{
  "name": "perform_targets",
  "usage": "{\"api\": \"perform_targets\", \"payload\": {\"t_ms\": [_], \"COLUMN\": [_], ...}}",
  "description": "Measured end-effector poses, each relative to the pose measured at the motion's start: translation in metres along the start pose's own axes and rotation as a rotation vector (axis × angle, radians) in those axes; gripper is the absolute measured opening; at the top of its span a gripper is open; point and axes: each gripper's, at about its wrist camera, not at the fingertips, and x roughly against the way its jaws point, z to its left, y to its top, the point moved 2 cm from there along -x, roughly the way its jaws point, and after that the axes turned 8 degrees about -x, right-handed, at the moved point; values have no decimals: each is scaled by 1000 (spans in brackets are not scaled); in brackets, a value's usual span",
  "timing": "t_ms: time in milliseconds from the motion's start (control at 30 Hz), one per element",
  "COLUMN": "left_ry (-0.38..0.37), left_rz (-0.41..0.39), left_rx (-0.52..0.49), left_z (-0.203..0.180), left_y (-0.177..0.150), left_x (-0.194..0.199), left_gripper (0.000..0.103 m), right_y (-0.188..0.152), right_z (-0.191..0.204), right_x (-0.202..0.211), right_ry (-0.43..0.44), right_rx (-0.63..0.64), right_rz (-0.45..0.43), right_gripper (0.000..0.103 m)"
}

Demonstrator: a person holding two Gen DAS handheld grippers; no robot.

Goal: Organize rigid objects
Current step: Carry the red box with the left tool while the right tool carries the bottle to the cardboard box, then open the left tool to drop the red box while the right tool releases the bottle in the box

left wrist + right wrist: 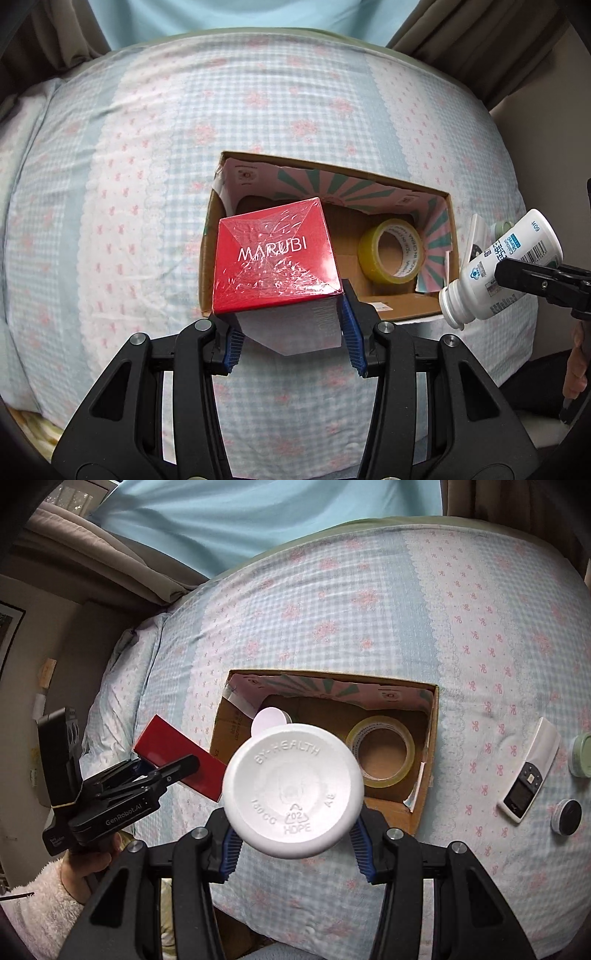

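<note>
My left gripper (291, 332) is shut on a red MARUBI box (275, 258) wrapped in clear film, held above the near left edge of an open cardboard box (207, 258). My right gripper (293, 834) is shut on a white pill bottle (293, 792), its base facing the camera, held above the cardboard box's (428, 771) near edge. A roll of clear tape (389, 251) lies inside the box; it also shows in the right wrist view (382, 753). The bottle (502, 266) and the right gripper's fingers (532, 280) appear at the right of the left wrist view.
The cardboard box rests on a blue-and-pink checked bedspread (369, 609). To its right lie a white remote-like device (530, 771), a green-lidded jar (583, 755) and a small dark round tin (565, 816). A white round lid (269, 720) sits inside the box. Curtains hang behind the bed.
</note>
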Motion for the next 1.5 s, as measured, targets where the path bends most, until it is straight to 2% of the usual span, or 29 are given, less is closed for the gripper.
{"api": "perform_targets", "payload": {"t_ms": [133,200,467,567,633,667,733,767,800,900,1133,1500], "left_ry": [0,8,28,7,9,27,23,29,30,17,-7,10], "left_rz": [38,53,83,142,142,138,132,113,103,99,90,77], "left_rx": [-7,-27,-58,-48,-39,-39,-37,-29,-20,14,116,85], "left_z": [16,19,26,29,31,33,35,37,39,45,58,48], "left_y": [1,2,19,19,18,17,16,14,11,3,-10,-15], "left_x": [-25,-37,-66,-79,-83,-82,-80,-76,-73,-70,-66,-49], "left_gripper": [41,41,41,42,43,49,91,102,103,103,103,103], "right_y": [9,12,19,20,22,22,23,24,24,25,17,9], "right_z": [-8,-13,-31,-34,-35,-35,-38,-39,-40,-42,-49,-45], "right_x": [-39,-60,-121,-137,-148,-154,-156,-153,-148,-134,-132,-115], "right_ry": [73,81,101,81,70,59,-16,-69,-108,-156,-203,-228], "right_rx": [-162,-219,-361,-384,-392,-393,-402,-389,-365,-308,-261,-234], "right_rz": [25,45,113,148,178,195,195,178,151,98,115,99], "right_gripper": [46,46,47,47,49,51,67,88,97,97,97,97]}}
